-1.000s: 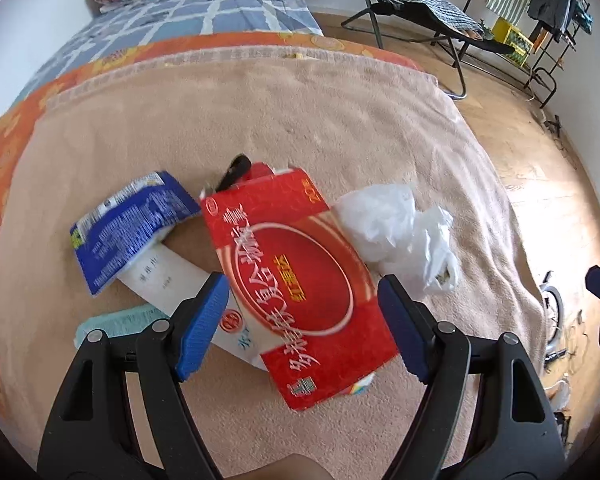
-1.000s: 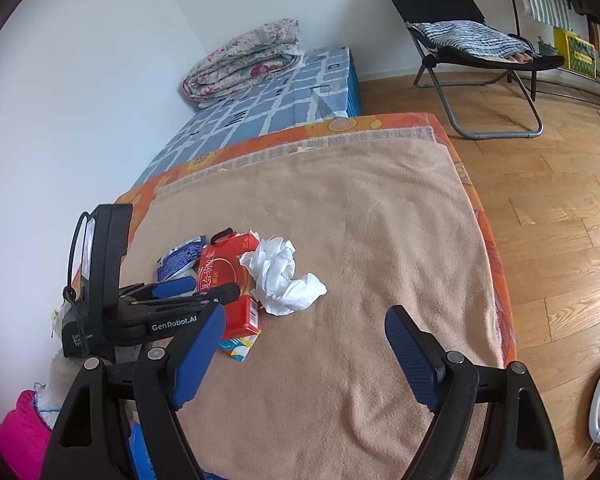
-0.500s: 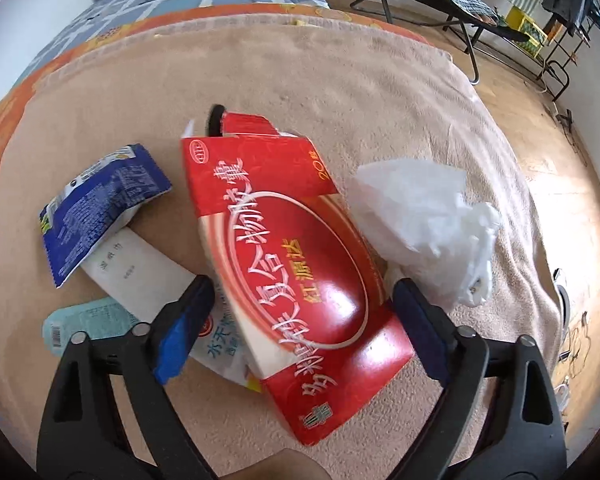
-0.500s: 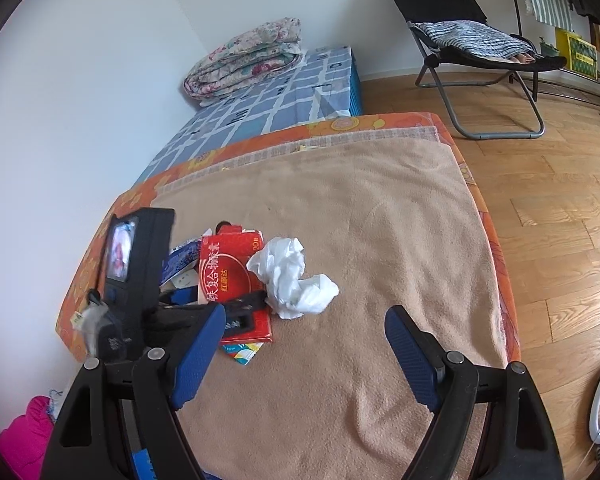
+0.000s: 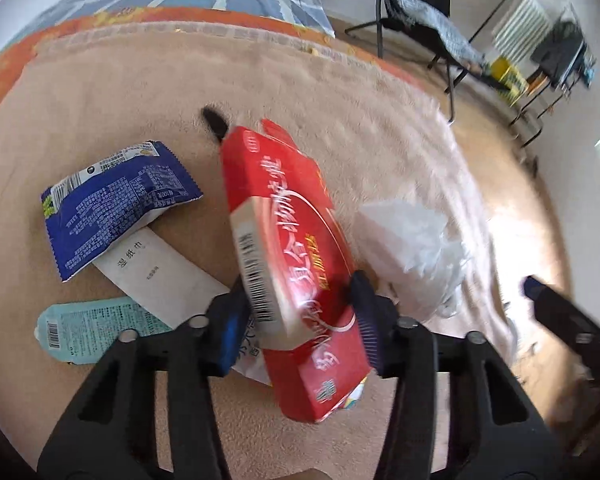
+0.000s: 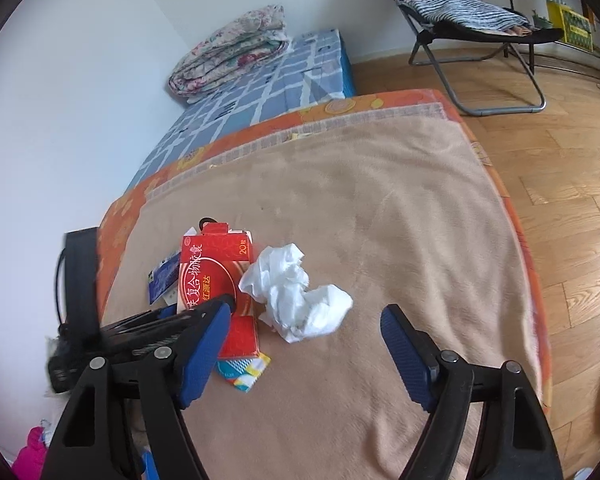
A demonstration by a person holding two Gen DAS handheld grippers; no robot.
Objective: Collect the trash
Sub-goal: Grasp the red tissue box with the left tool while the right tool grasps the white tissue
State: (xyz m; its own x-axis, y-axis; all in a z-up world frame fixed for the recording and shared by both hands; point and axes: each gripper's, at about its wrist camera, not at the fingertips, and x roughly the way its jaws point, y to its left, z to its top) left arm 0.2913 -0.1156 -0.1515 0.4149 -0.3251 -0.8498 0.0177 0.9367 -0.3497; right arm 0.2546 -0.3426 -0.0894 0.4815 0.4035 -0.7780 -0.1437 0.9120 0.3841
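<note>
The flat red cardboard box (image 5: 288, 248), tilted up on edge above the tan fleece blanket (image 5: 340, 92) beside a crumpled white plastic bag (image 5: 416, 256), is pinched by the just-closed left gripper (image 5: 296, 316), while the right gripper (image 6: 304, 352) is held spread and empty.

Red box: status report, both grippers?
Left gripper just closed on the red box, box tilted up. Right gripper open, empty. White plastic bag lies right beside the box; wrappers underneath.
</note>
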